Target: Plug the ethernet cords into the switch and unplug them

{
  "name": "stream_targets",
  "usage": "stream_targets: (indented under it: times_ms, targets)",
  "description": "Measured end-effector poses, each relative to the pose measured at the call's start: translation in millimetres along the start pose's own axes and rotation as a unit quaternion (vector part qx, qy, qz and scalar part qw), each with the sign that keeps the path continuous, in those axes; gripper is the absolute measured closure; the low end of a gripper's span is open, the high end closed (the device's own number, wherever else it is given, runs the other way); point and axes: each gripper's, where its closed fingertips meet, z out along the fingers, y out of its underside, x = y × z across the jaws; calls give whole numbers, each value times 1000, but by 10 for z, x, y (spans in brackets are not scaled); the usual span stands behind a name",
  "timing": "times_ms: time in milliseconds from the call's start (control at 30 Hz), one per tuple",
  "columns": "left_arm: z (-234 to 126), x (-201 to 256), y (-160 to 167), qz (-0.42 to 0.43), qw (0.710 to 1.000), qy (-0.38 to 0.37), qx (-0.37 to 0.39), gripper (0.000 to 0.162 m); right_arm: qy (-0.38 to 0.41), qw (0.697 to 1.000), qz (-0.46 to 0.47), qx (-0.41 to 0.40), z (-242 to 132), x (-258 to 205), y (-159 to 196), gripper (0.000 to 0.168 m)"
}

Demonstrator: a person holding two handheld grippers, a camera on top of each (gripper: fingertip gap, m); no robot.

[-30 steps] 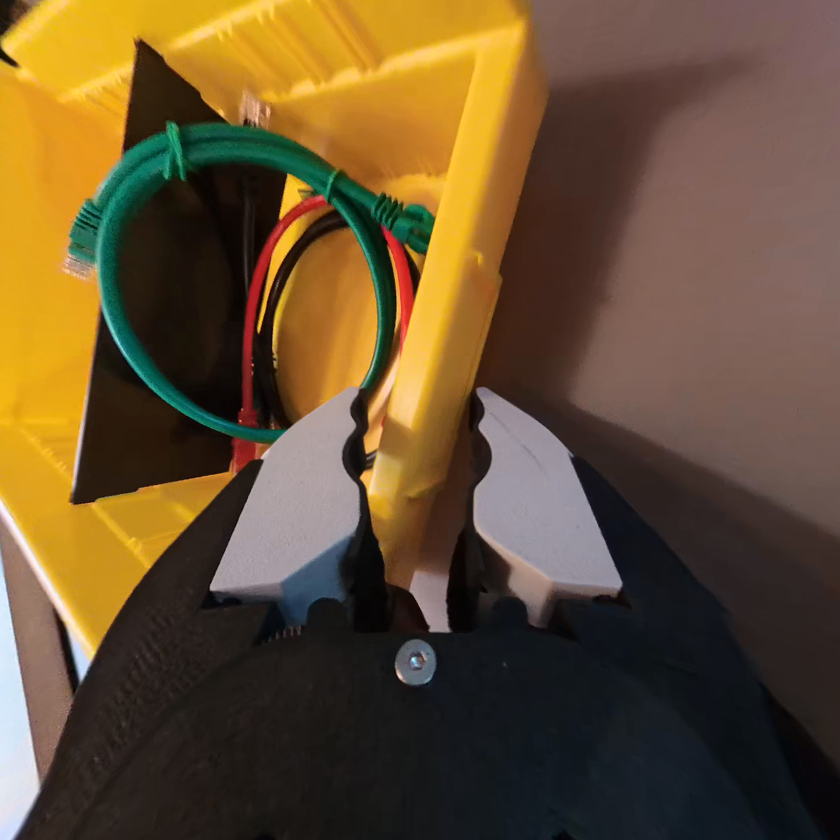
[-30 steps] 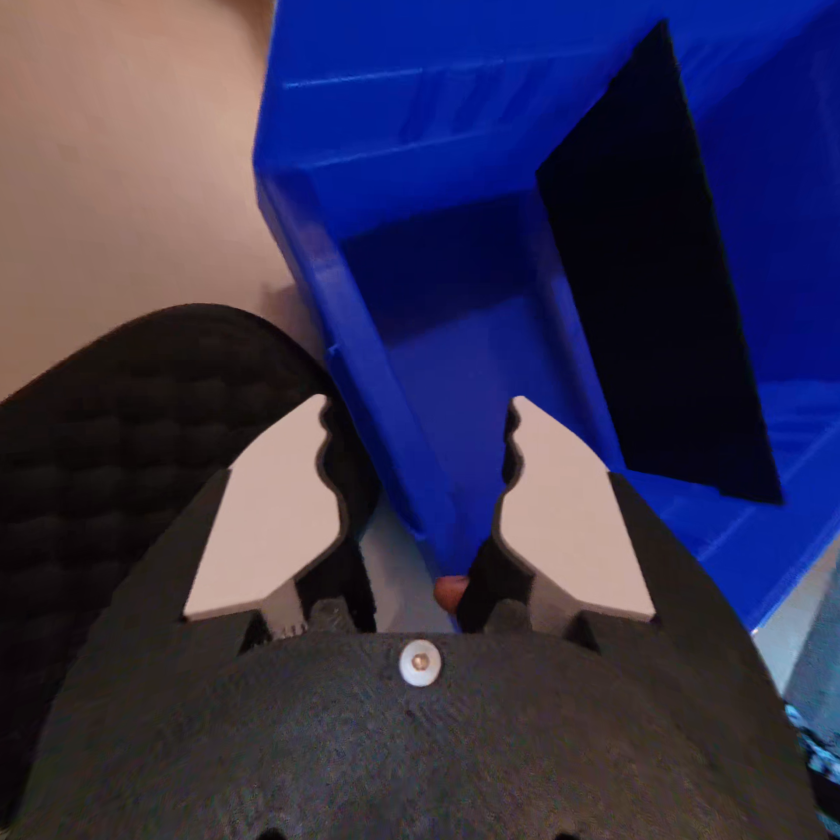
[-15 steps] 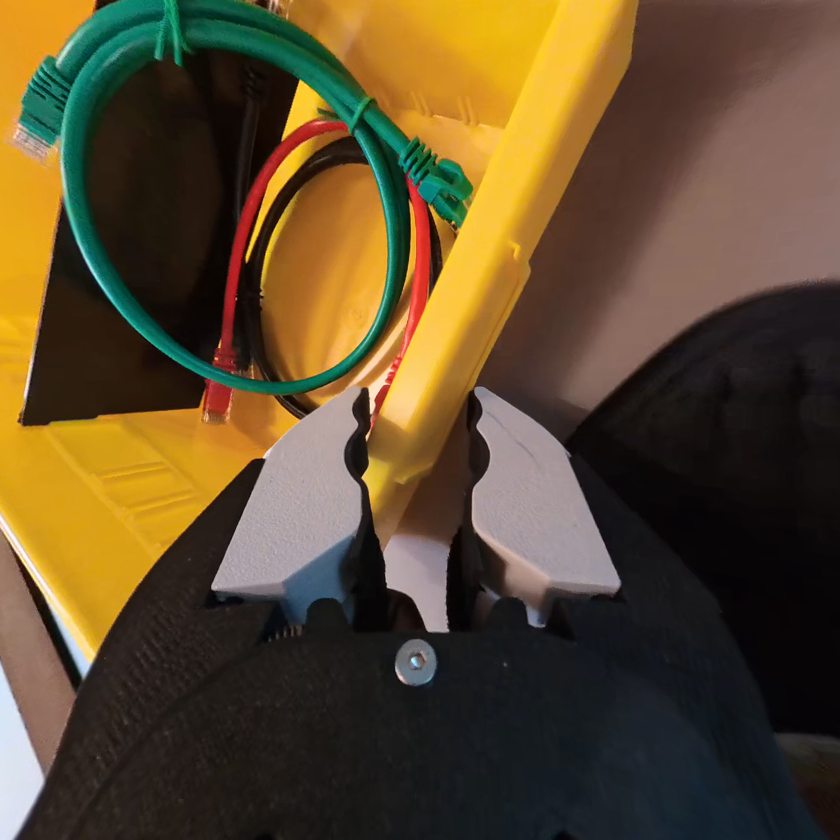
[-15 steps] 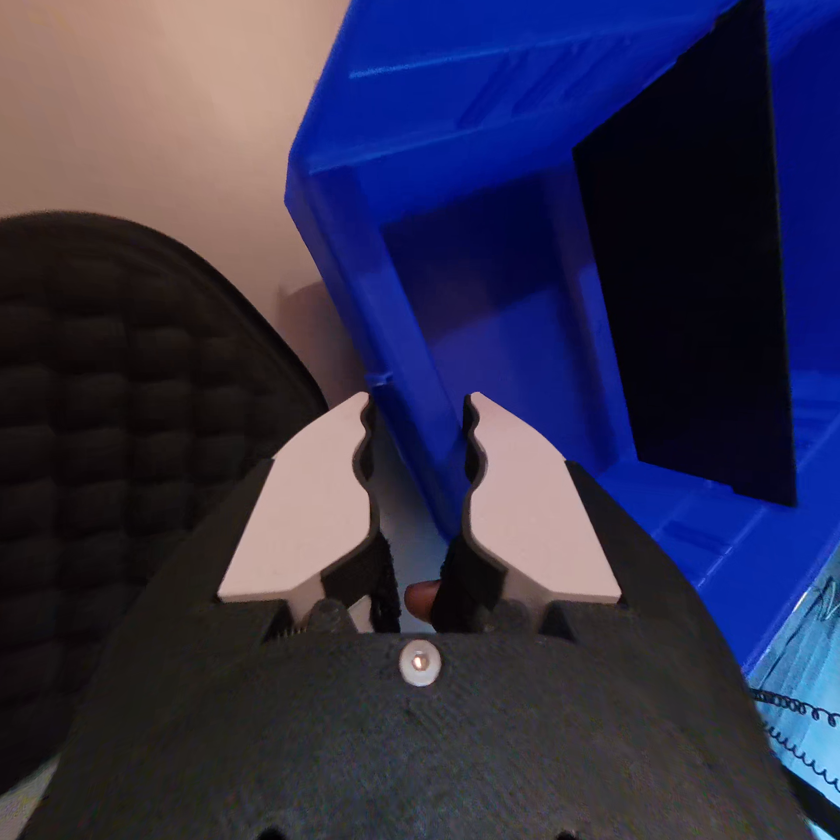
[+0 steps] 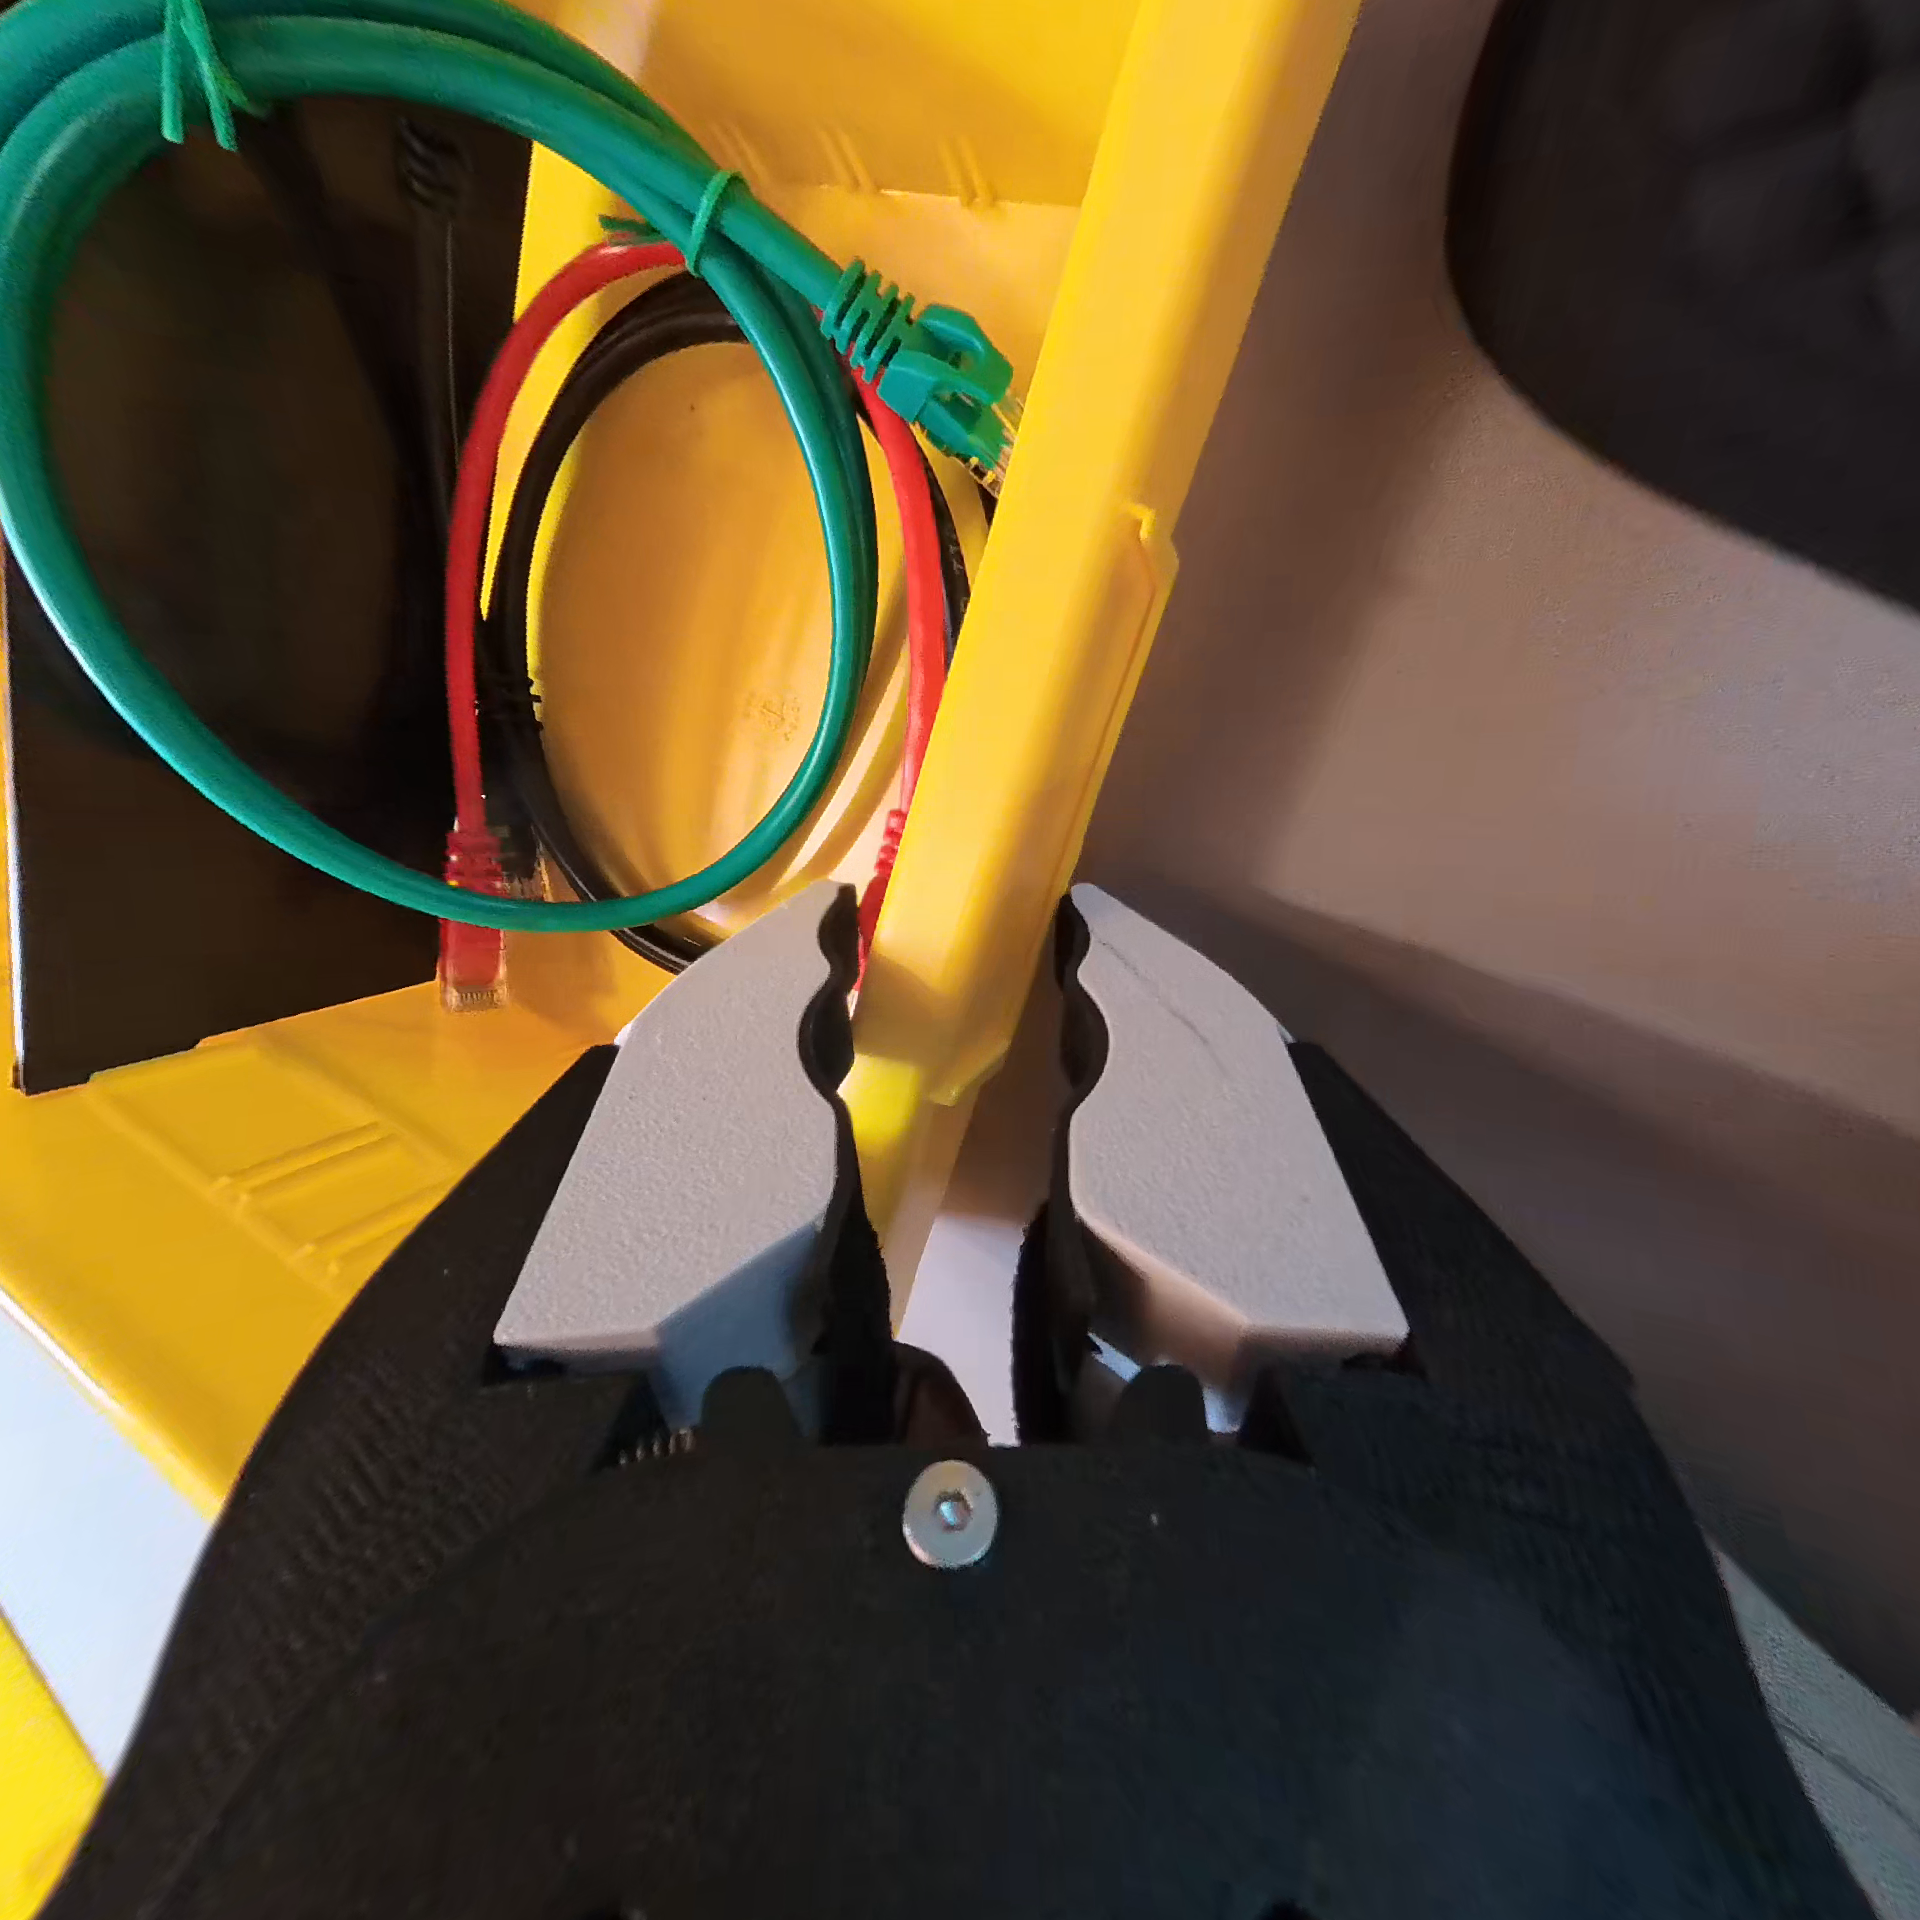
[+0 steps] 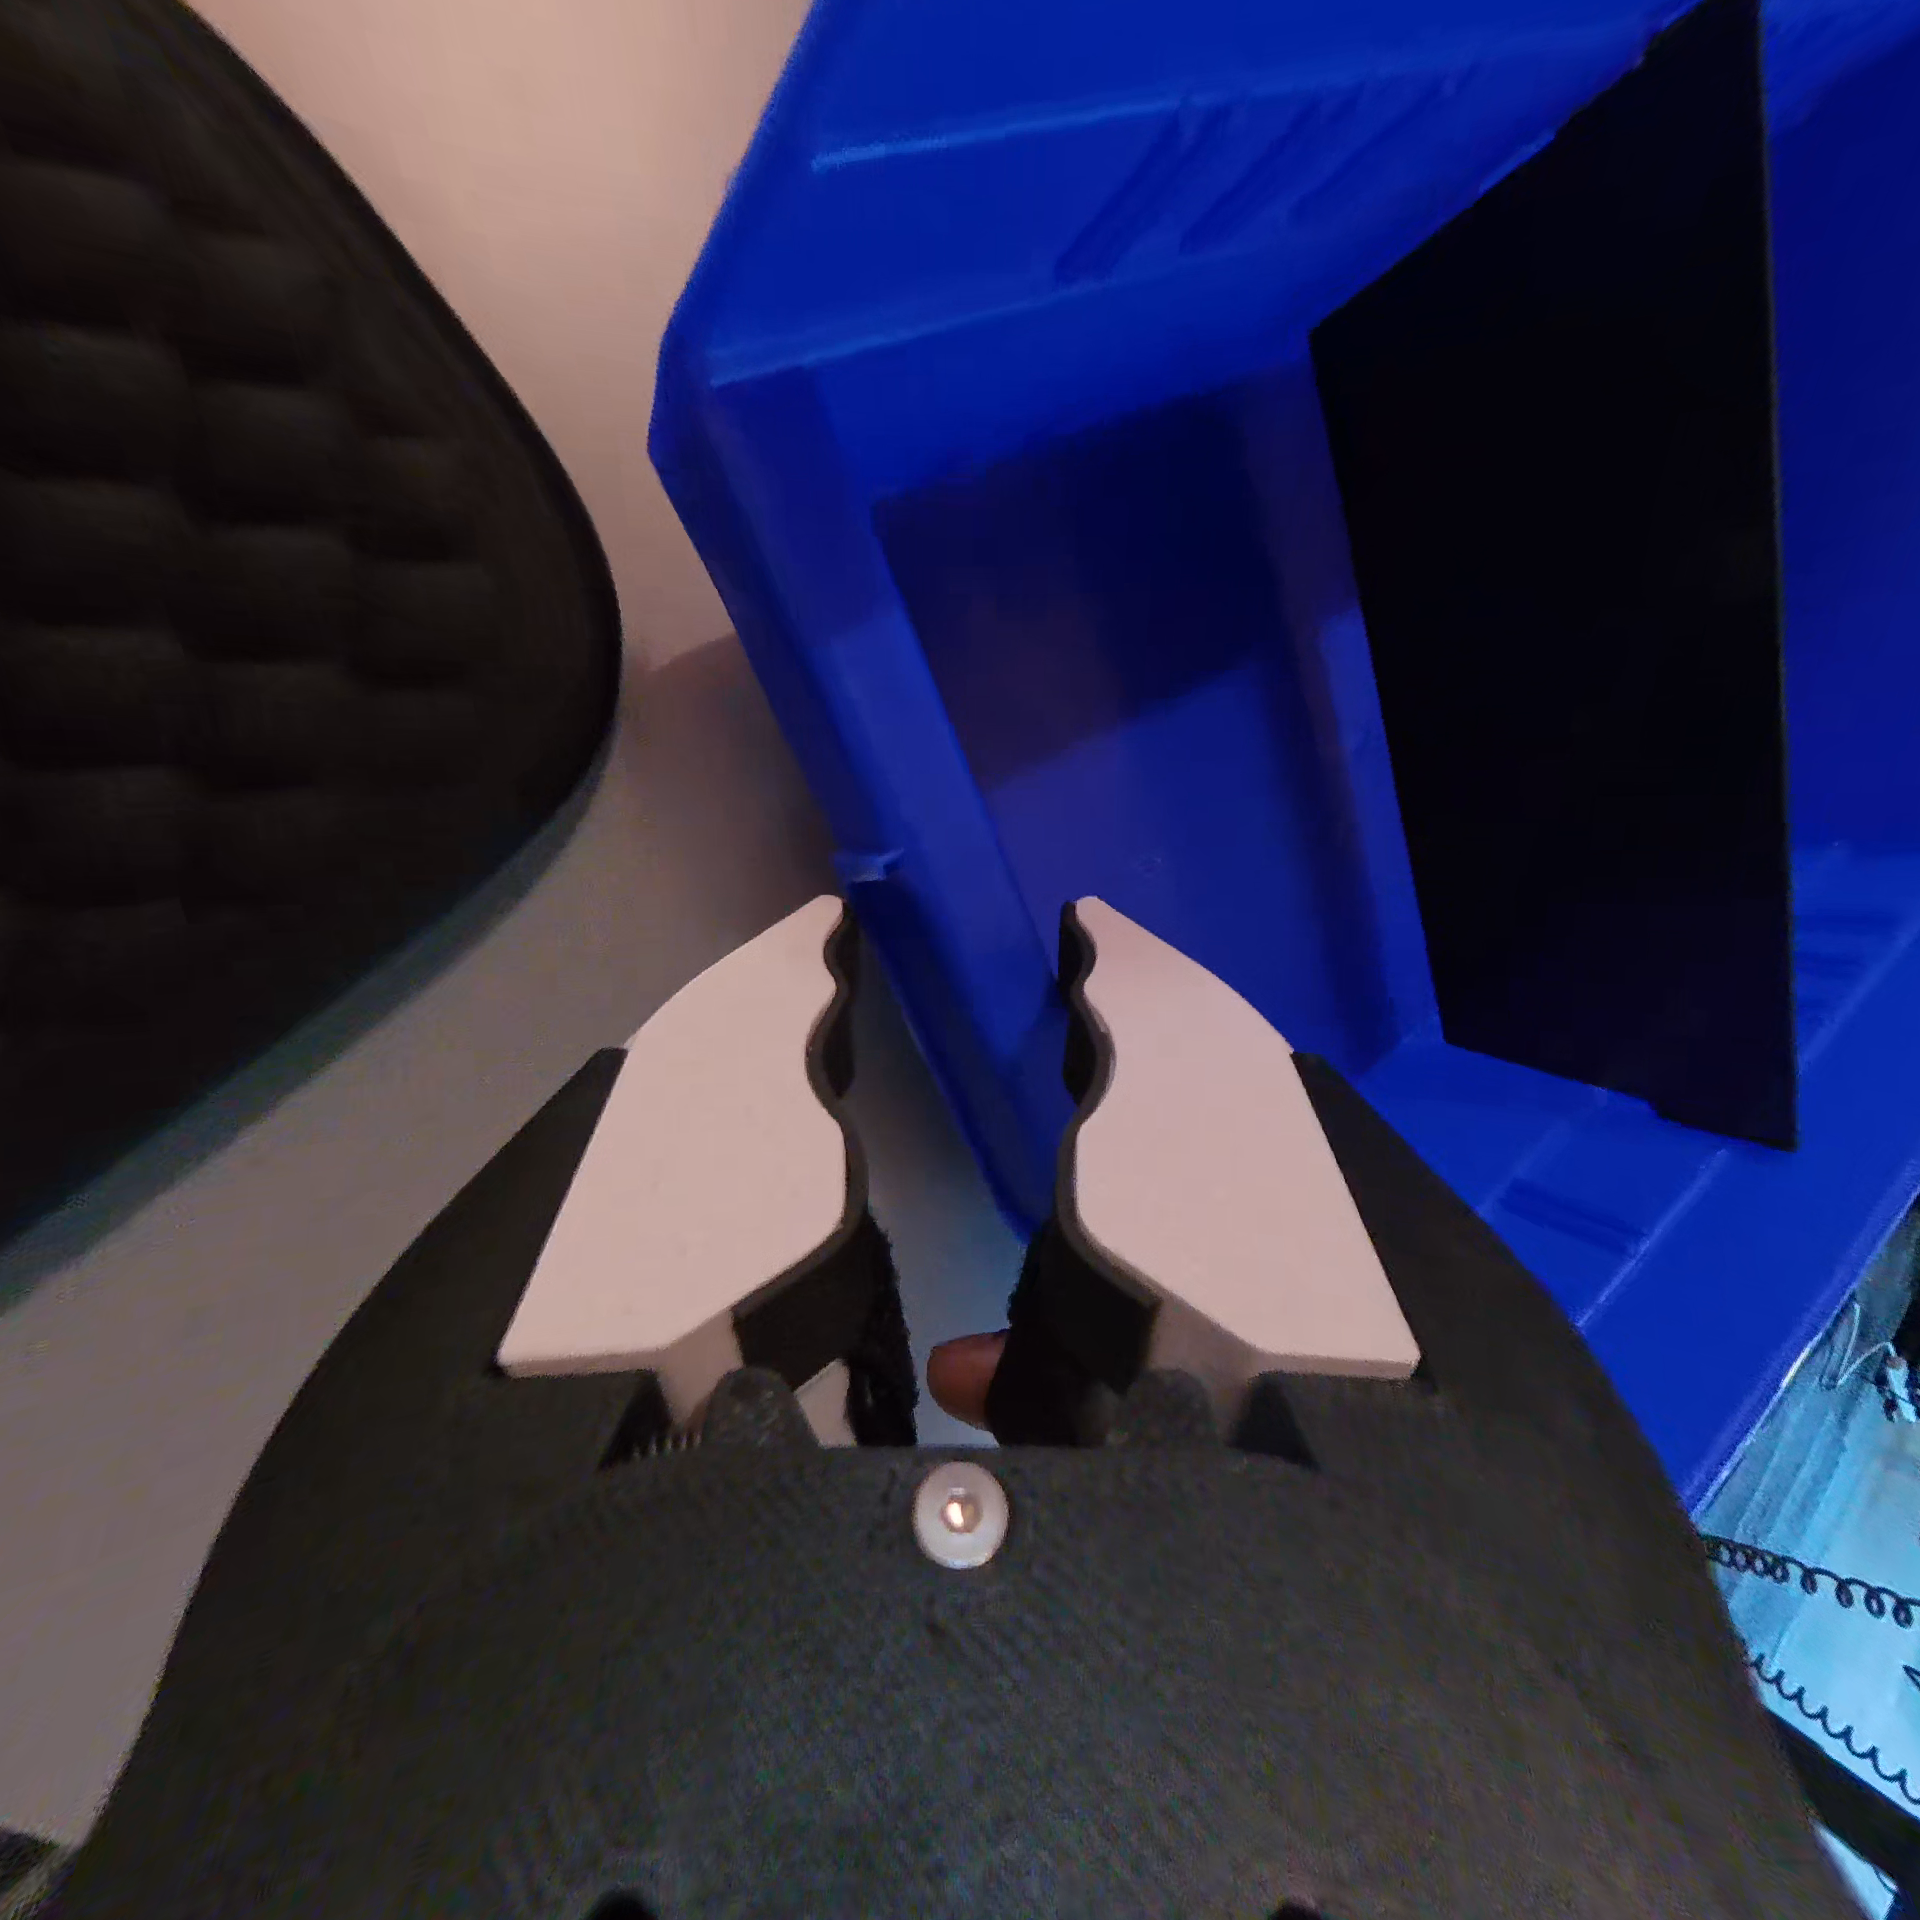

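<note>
Your cords sit inside the yellow bin [image 5: 1049, 582]. The green cord [image 5: 831, 582] is coiled in a big loop, tied with green ties, and one green plug [image 5: 940, 390] rests against the inside of the bin's right wall. A red cord [image 5: 920, 582] and a black cord [image 5: 520, 582] loop behind the green one. One red plug [image 5: 473, 940] hangs near the bottom of the loop, where the black divider [image 5: 208, 582] meets the bin floor. That divider stands upright in the left part of the bin, and the cords lie partly in front of it.

Your left gripper [image 5: 951, 914] is clamped on the right wall of the yellow bin. One finger is inside the bin, just beside the cords, and the other is outside, with the wall pinched between them.

Your right gripper [image 6: 951, 925] is clamped on the left wall of a blue bin [image 6: 935, 935]. One finger is outside the wall and one is inside. The blue bin has a black divider [image 6: 1558, 675] standing in it too. The part of it you can see holds no cords.

A black padded thing [image 6: 260, 571] is close on the left of the blue bin. A bit of your fingertip [image 6: 961, 1403] peeks out between the right gripper's fingers, low down. Coiled black wire [image 6: 1839, 1605] lies at the lower right edge.
</note>
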Motion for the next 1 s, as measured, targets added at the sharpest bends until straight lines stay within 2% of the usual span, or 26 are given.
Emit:
stream_targets:
  times_ms: [333, 500, 533, 600, 700, 767, 867, 933, 1000]
  targets:
    - [-273, 19, 625, 79, 996, 32, 8, 127, -13, 1000, -10, -27, -186, 32, 456, 130]
    - [-311, 25, 698, 72, 997, 28, 15, 125, -8, 1000, -11, -24, -228, 19, 532, 129]
    - [-325, 66, 665, 62, 997, 37, 22, 119, -6, 1000, -8, -25, -236, 16, 530, 127]
    - [-423, 152, 481, 29, 995, 55, 74, 110, -14, 1000, 13, 7, -295, -23, 427, 113]
    - [-738, 189, 107, -30, 981, 79, 174, 99, -9, 991, 57, 119, -527, -25, 79, 100]
    - [-999, 141, -151, -62, 967, 86, 232, 93, -4, 976, 70, 205, -732, -47, -228, 100]
    - [-1308, -156, -498, -97, 951, 37, 290, 92, 2, 952, 59, 301, -965, -150, -660, 103]
    - [-1365, -469, -666, -142, 947, -10, 289, 92, -13, 936, 48, 347, -1037, -275, -935, 103]
    - [-1359, -663, -878, -175, 939, 1, 298, 92, -43, 912, 44, 404, -1075, -424, -1245, 104]
